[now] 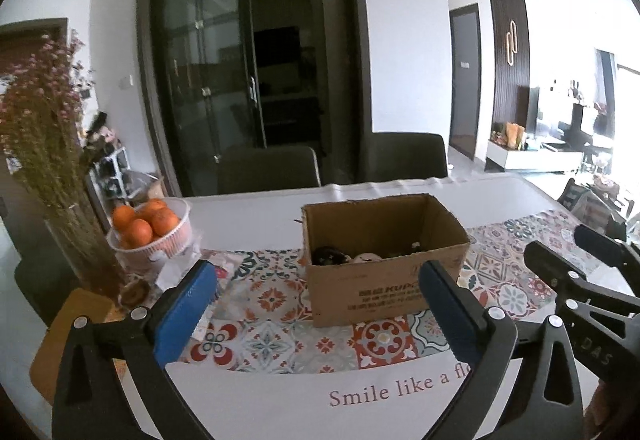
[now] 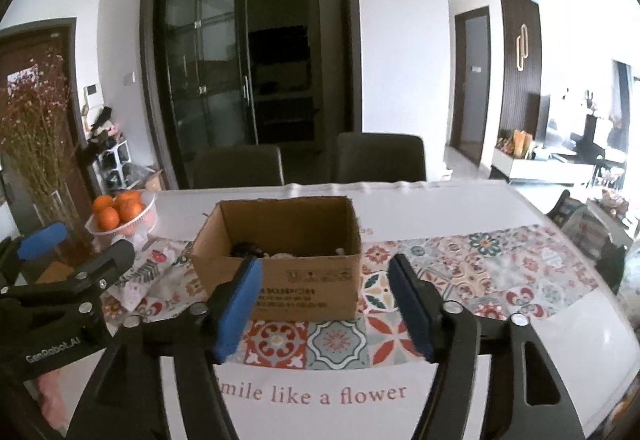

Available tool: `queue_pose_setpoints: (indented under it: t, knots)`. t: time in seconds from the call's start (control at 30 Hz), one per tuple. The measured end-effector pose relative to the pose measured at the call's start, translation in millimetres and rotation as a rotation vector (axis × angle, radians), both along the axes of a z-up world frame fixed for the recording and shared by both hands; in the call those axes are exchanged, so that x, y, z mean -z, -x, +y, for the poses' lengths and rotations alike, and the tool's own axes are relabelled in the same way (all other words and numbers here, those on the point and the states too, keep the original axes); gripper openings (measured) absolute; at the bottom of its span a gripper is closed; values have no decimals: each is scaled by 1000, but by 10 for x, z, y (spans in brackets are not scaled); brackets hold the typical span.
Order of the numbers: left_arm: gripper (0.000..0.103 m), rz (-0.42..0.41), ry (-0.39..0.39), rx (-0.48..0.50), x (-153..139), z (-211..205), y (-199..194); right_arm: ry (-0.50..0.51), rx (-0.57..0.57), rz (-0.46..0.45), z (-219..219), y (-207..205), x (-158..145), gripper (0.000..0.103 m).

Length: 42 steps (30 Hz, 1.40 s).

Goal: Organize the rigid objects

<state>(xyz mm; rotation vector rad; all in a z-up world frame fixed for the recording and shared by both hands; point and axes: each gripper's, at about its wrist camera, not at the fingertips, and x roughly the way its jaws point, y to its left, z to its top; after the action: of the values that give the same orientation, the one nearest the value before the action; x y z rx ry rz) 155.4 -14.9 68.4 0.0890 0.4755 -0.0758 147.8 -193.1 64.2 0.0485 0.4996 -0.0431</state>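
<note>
Your left gripper [image 1: 316, 288] stands wide, its blue pads [image 1: 184, 304] apart with nothing between them. Your right gripper [image 2: 326, 284] is also parted, less widely, and empty. Both hang on the near side of the cardboard box [image 2: 280, 260], short of it and not touching. The box sits upright and open-topped on the patterned runner [image 2: 500, 272] of the white table [image 2: 440, 200]. Inside the box lie a few objects [image 1: 344, 258], dark and pale, too shadowed to name. Left of the box, a white bowl of oranges [image 1: 150, 228] stands well apart, beside a vase of dried flowers [image 1: 44, 144]. Behind the box, two dark chairs [image 2: 380, 158] face the table.
</note>
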Motion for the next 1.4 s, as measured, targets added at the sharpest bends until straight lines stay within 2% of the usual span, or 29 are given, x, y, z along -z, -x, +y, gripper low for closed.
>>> queue_pose_setpoints:
  t: [0.03,0.3,0.67,1.4]
  knots:
    - [103,-7,1,-3,2,11,31,3,3,-5,8,41,-9,75]
    - [103,-40,28,-32,-13,86,293,15,11,-36,64,293,-50,78]
    - [103,-105,17,-61,-93,124,525,7,6,-60,61,461,-75,78]
    - [103,-103,32,-54,-130,132,597,18,6,-89,83,589,-127,78]
